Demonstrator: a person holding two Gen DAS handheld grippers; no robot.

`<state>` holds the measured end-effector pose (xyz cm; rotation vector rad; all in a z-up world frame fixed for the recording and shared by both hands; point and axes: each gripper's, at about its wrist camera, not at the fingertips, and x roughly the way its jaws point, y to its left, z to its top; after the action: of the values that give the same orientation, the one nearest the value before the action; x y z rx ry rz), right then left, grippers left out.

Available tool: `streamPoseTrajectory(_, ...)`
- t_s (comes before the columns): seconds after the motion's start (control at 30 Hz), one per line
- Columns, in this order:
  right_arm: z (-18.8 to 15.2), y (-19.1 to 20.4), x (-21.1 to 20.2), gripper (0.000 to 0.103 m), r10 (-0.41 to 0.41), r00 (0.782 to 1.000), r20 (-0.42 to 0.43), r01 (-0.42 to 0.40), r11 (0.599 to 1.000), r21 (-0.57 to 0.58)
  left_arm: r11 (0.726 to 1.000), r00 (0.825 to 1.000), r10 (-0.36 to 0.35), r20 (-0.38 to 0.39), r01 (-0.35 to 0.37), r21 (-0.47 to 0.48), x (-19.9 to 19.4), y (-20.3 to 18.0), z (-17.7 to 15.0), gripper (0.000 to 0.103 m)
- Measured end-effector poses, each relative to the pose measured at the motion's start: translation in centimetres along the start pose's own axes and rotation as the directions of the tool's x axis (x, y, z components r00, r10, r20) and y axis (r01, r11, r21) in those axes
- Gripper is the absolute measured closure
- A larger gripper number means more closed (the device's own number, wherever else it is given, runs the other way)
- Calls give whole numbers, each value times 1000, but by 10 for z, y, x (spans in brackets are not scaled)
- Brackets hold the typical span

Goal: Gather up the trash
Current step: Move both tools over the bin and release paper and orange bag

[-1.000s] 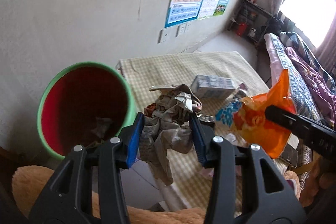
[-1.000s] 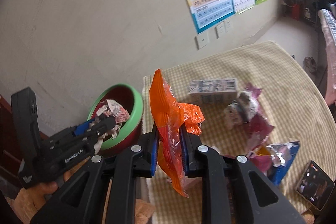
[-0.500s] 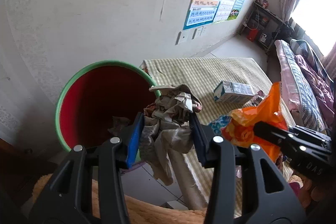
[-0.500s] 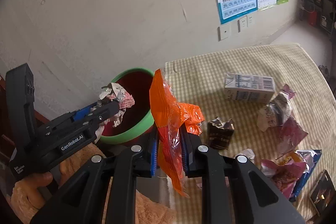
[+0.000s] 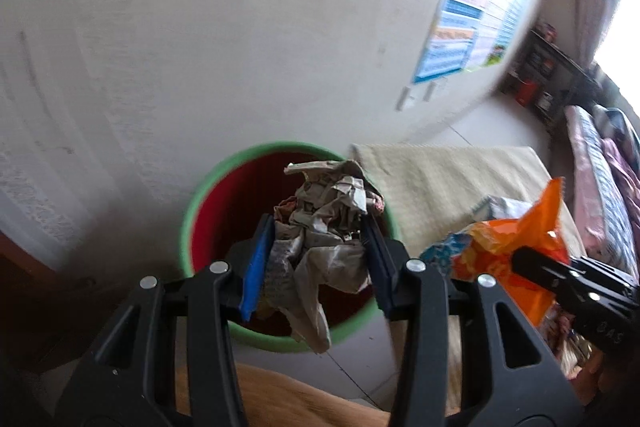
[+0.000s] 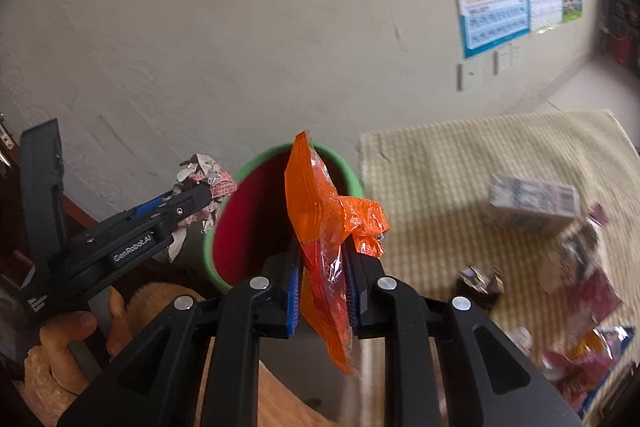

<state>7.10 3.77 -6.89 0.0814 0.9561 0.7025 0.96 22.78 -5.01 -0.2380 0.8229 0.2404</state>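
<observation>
My left gripper (image 5: pixel 318 227) is shut on a crumpled wad of paper (image 5: pixel 324 223) and holds it over the mouth of a red bin with a green rim (image 5: pixel 224 187). The left gripper (image 6: pixel 200 195) and its paper (image 6: pixel 204 173) also show in the right wrist view, by the left side of the bin (image 6: pixel 248 227). My right gripper (image 6: pixel 322 255) is shut on an orange snack wrapper (image 6: pixel 328 223), just in front of the bin. The wrapper (image 5: pixel 516 239) shows at the right of the left wrist view.
A table with a checked yellow cloth (image 6: pixel 460 163) stands right of the bin, against the wall. On it lie a milk carton (image 6: pixel 532 203), a small brown wrapper (image 6: pixel 478 281) and several coloured wrappers (image 6: pixel 588 307). A bed (image 5: pixel 600 187) is at the far right.
Both grippers have swung left from the table toward the bin. The paper wad now hangs over the bin's mouth, and the orange wrapper has come up to the bin's front.
</observation>
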Motion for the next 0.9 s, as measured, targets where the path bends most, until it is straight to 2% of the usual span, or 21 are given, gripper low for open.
streamPoseTrajectory(0.17,18,16,27,84,70,998,-8,-70,997,-16,997,999,45,-31,-47,-62,11,30,6,61)
streamPoseTrajectory(0.23,24,22,43,84,95,995,-30,-95,995,-18,995,998,36,-54,-41,-86,16,38,4,61)
streamPoseTrajectory(0.4,28,25,71,80,102,992,-73,-103,995,-10,994,995,37,-92,-46,-98,28,39,3,54)
streamPoseTrajectory(0.47,28,24,76,66,93,993,-74,-94,996,-7,993,994,38,-100,-49,-104,31,40,2,46)
streamPoseTrajectory(0.53,29,24,78,57,91,994,-65,-91,996,-3,993,993,40,-107,-51,-107,32,42,1,42)
streamPoseTrajectory(0.77,28,28,67,56,81,996,-45,-81,997,3,994,993,46,-112,-57,-95,33,42,-1,34)
streamPoseTrajectory(0.9,20,24,49,53,66,997,-28,-66,998,2,995,992,60,-108,-69,-74,33,38,-1,34)
